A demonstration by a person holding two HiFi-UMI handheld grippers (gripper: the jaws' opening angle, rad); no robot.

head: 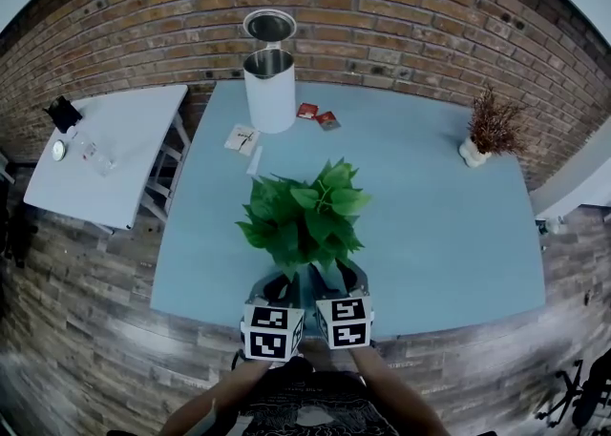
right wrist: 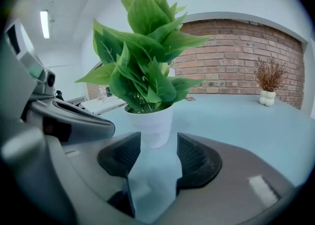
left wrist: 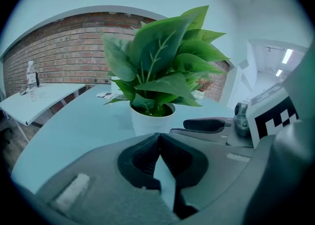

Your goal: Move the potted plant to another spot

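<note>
Standing upright in its white pot, the potted plant (head: 305,219) is sitting on the blue tabletop (head: 430,224) at the near middle, close to the near edge, with nothing gripping it. Just on its near side the two grippers are hovering side by side, both pointing at the pot. The left gripper (head: 277,296) is holding its jaws together with nothing between them, the pot showing just beyond its tips. The right gripper (head: 346,289) is keeping its jaws partly apart and empty, the pot lining up past the gap, not inside it. Judging by this, the move is only beginning: the approach is looking nearly done, while grasping, lifting, carrying and setting down are all waiting. Open tabletop is lying to the right and farther back as a possible new spot. Farther off, a white canister (head: 270,81) with its lid raised is standing at the far edge, small packets (head: 318,115) beside it, and a vase of dried twigs (head: 489,129) at the far right.
</note>
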